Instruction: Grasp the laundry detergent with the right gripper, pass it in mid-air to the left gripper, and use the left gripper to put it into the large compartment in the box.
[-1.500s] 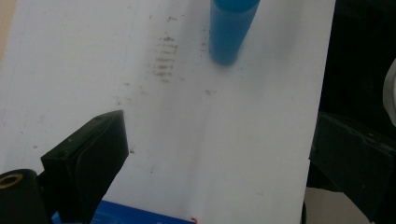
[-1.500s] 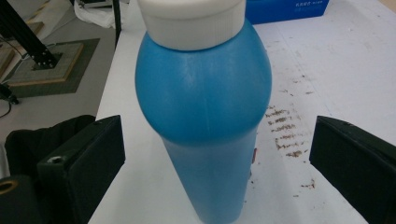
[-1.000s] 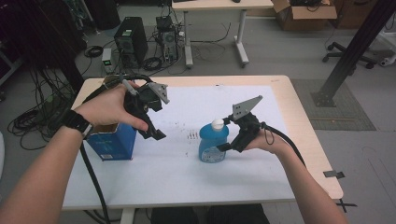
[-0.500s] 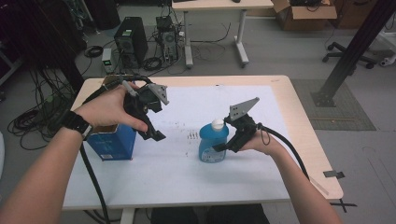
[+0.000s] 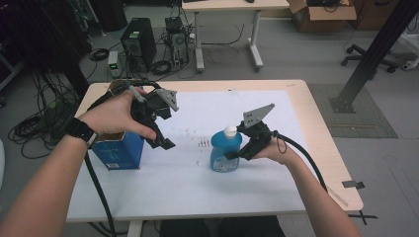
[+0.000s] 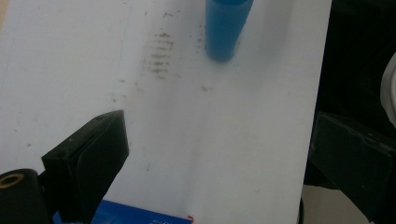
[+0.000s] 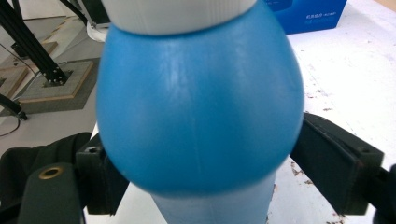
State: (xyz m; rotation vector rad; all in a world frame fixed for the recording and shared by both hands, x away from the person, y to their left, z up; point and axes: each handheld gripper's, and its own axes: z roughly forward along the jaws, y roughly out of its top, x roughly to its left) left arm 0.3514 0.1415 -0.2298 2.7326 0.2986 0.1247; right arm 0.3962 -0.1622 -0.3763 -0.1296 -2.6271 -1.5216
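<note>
- High view: my right gripper [image 5: 236, 152] sat at the blue bottle [image 5: 226, 151], which stood upright on the white sheet [image 5: 197, 173] covering the bench [image 5: 316, 123]. Its long axis ran vertical, its white cap [image 5: 230, 131] above the jaws. My left gripper [image 5: 160, 140] hung over the sheet beside the blue box [image 5: 118, 150], well apart from the bottle, so I judged the right hand the one placed to act. Open sheet lay around the bottle, the bench edges well off.
- Left gripper view: the jaws stood wide apart with nothing between them. The bottle [image 6: 226, 25] lay ahead, past some brown specks [image 6: 160, 51] on the sheet, a little off the jaws' midline. A corner of the blue box [image 6: 135, 218] showed at the near edge between the jaws.
- Right gripper view: the bottle [image 7: 196, 116] sat squarely between the jaws, its bulging shoulder as wide as the gap. Both jaws seemed pressed to its sides, so I read them as gripping it, though the contact was partly hidden by the bulge. I judged a straight lift would need only room overhead.
</note>
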